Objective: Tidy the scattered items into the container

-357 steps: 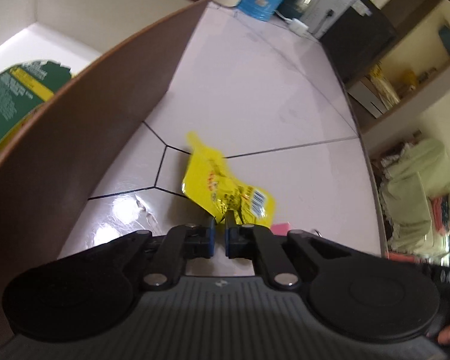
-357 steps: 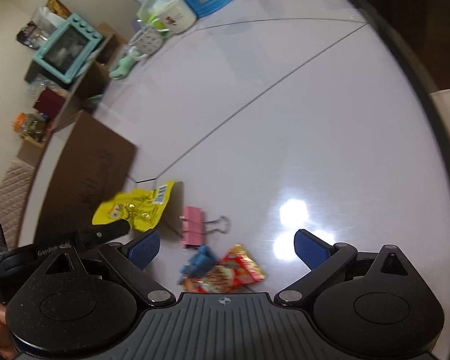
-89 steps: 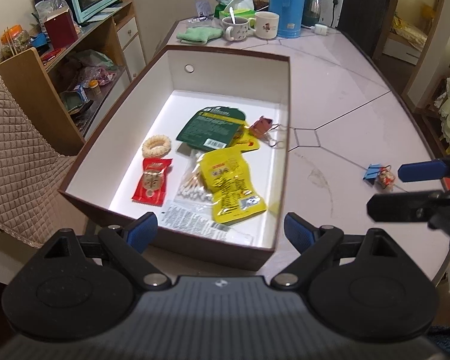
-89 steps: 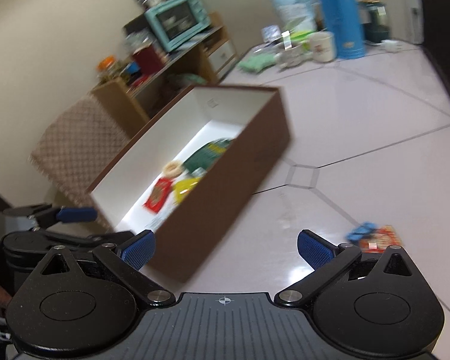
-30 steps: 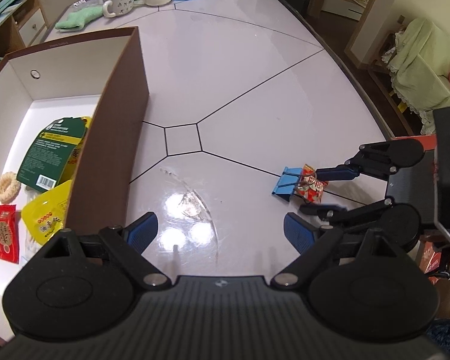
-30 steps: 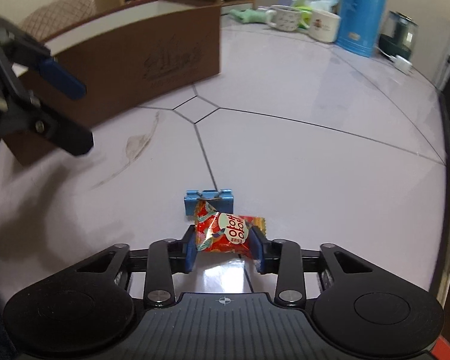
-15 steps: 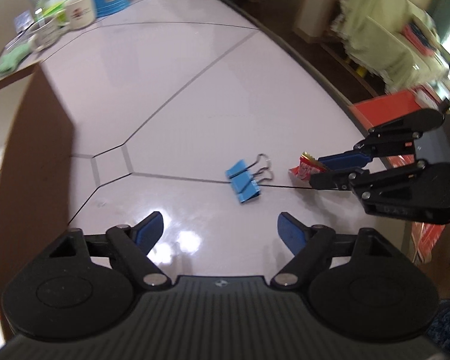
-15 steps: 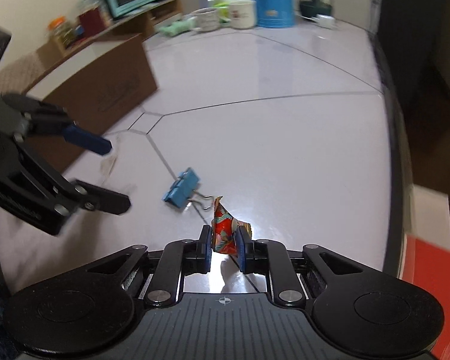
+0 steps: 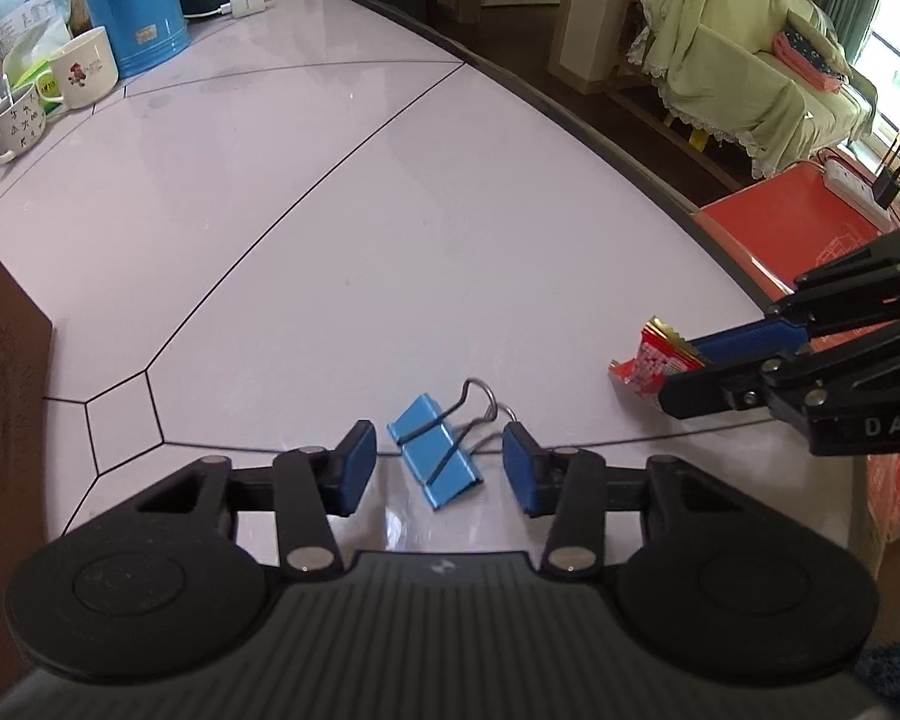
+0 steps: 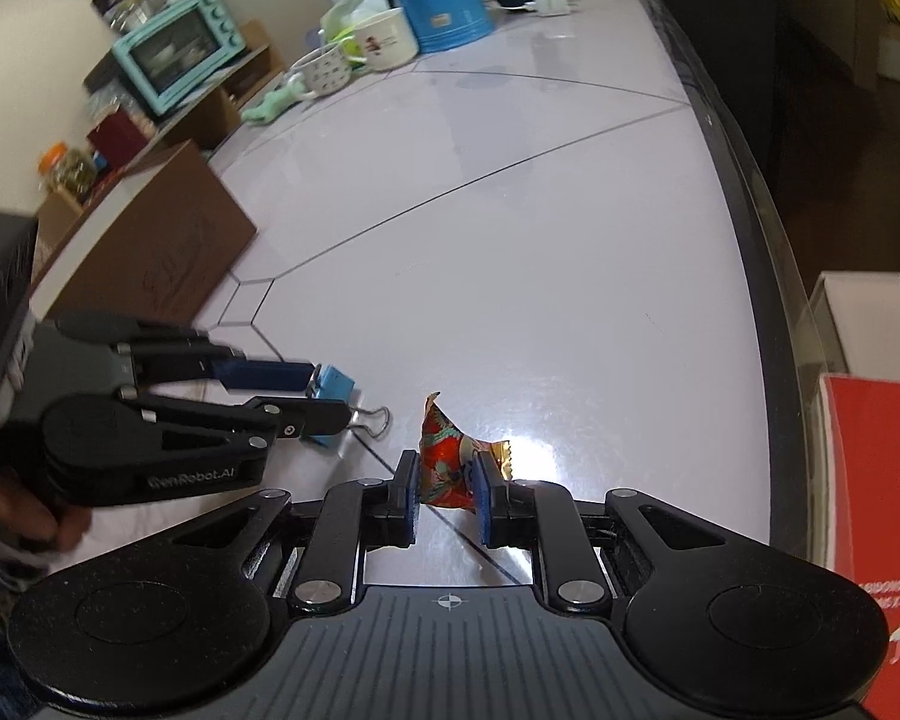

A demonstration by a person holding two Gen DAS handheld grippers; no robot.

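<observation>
The step in hand is a double pick-up. The left claw point(image 9: 438, 468) is closing on the blue binder clip point(image 9: 435, 457), which lies flat on the table point(image 9: 390, 210) between its pads, not yet pinched. It should squeeze the clip's blue body rather than the wire handles — those would spring or swivel — and square up first, since the clip sits askew. The right claw point(image 10: 447, 495) is nearly closed and grips the red candy wrapper point(image 10: 447, 468); its lower end looks close to the table. The brown box point(image 10: 144, 264), the container, stands at the far left, well apart from both items, so each load needs a clean lift over its wall.
</observation>
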